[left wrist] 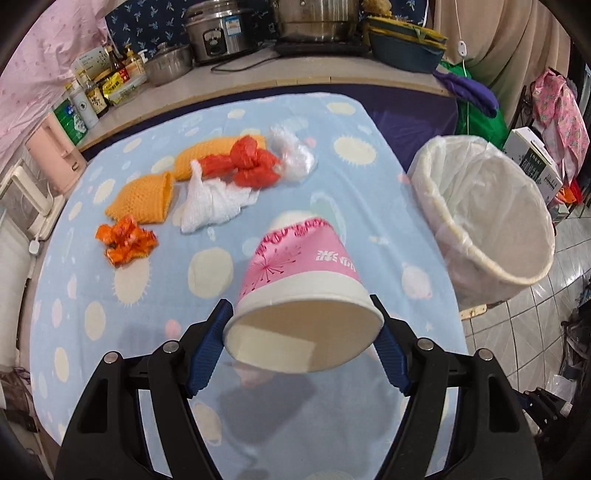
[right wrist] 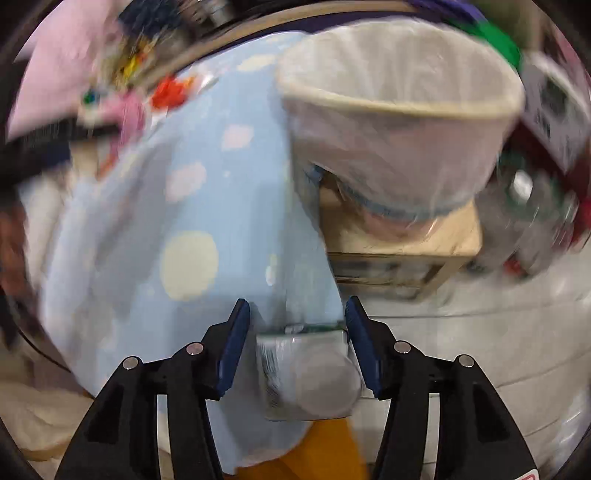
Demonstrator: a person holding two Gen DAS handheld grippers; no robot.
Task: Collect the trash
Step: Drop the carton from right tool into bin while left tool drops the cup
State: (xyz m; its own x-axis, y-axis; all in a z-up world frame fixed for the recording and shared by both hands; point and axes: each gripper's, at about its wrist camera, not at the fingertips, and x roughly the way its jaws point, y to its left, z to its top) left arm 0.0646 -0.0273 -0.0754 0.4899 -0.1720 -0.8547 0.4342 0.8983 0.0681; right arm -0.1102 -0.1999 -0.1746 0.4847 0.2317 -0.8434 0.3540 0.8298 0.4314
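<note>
My left gripper point(left wrist: 301, 325) is shut on a pink and white paper cup point(left wrist: 301, 291) and holds it tilted above the blue spotted cloth point(left wrist: 110, 295), its mouth toward the camera. A white-lined trash bin point(left wrist: 491, 221) stands off the table's right edge. On the cloth lie a red plastic bag point(left wrist: 247, 162), a clear plastic bag point(left wrist: 291, 151), a white crumpled tissue point(left wrist: 210, 203) and an orange wrapper point(left wrist: 125, 240). In the blurred right wrist view, my right gripper point(right wrist: 295, 321) has a grey, clear-wrapped object point(right wrist: 306, 373) between its fingers, touching the right pad, below the bin point(right wrist: 399, 110).
Two orange knitted pieces point(left wrist: 147, 195) lie on the cloth at the left. A counter behind holds pots point(left wrist: 221, 29), bottles point(left wrist: 92, 99) and a blue dish point(left wrist: 406, 44). The bin rests on a wooden stand point(right wrist: 402, 243). Tiled floor point(left wrist: 535, 332) lies to the right.
</note>
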